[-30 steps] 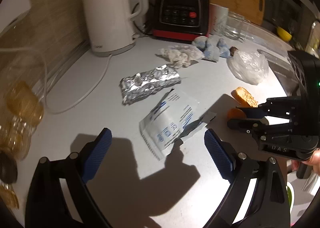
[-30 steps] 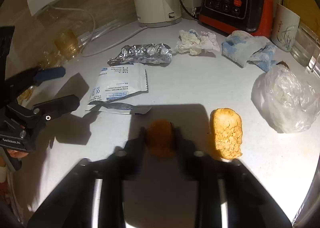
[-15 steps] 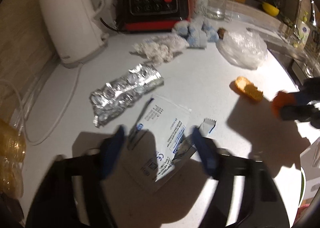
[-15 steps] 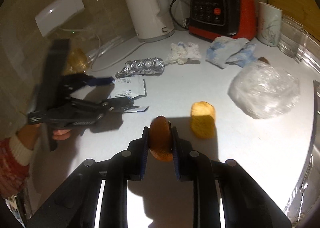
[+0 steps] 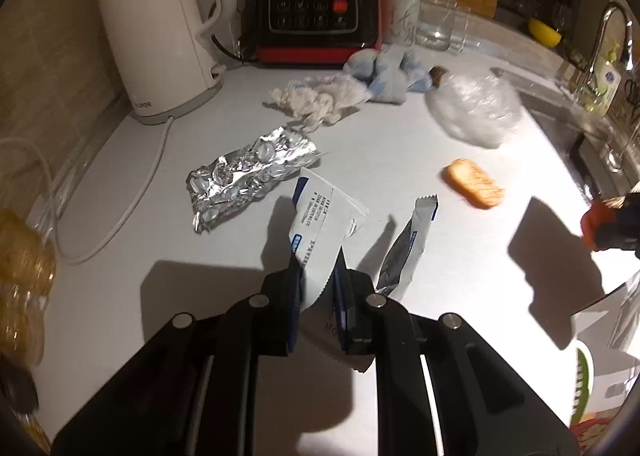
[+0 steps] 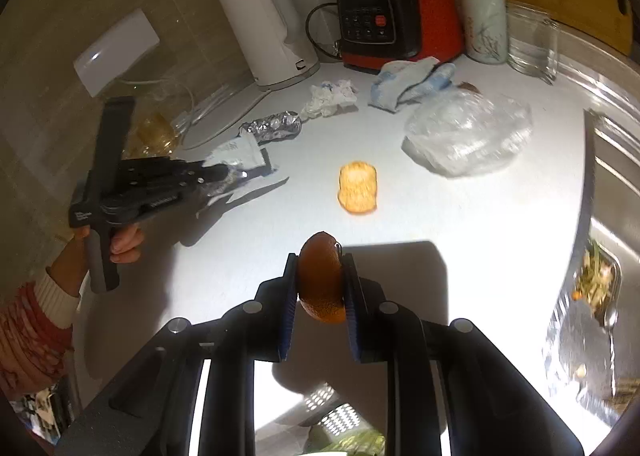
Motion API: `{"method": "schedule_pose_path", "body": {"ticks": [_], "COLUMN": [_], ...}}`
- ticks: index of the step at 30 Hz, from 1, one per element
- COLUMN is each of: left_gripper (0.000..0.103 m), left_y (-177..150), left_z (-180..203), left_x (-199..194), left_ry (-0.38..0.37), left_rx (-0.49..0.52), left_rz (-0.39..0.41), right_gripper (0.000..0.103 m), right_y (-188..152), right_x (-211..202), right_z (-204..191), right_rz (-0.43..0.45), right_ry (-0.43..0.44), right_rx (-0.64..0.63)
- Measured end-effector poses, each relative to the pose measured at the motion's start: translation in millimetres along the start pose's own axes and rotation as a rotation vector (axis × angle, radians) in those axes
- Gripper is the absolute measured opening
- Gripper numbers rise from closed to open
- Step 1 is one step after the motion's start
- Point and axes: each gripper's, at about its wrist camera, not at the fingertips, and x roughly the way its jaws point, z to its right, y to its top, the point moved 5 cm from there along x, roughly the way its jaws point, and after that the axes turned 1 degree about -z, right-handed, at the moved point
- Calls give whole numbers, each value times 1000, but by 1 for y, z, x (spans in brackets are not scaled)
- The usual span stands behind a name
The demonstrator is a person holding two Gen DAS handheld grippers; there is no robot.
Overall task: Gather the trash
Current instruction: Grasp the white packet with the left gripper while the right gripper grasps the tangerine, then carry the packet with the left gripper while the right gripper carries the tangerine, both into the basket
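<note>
The left gripper, spread above the white wrapper a second ago, now pinches it mid-countertop, seemingly lifted. The right gripper still clamps the orange peel over the near edge; both await binning.

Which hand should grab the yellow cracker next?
Neither is free now. Probably the right: its gripper, shut on the orange peel, is nearer the cracker. The left gripper holds the white packet.
</note>
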Motion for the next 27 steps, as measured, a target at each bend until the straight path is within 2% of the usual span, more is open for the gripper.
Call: {"method": "schedule_pose_path", "body": {"ticks": [3, 7, 14, 17, 19, 22, 27], "left_gripper": [14, 14, 14, 14, 14, 14, 15], "left_y": [-7, -25, -77, -104, -126, -155, -192], "left_z": [17, 61, 164, 210, 240, 277, 314], "left_x": [-27, -67, -116, -121, -116, -106, -89], "left_ry": [-20, -31, -216, -277, -322, -345, -368], "left_rx": [-18, -15, -17, 30, 81, 172, 262], "left_rz": [21, 34, 7, -34, -89, -159, -255], "right_gripper": [22, 22, 23, 23, 24, 24, 24], "right_y": [-14, -35, -93, -122, -144, -176, -222], "right_x": [-19, -52, -117, -140, -154, -172, -192], "right_z": [5, 14, 29, 33, 36, 41, 47], "right_rz": [5, 23, 64, 68, 67, 63, 69], "right_ry": [-11, -27, -93, -132, -153, -190, -218], "right_rx": [7, 41, 109, 139, 168, 213, 303]}}
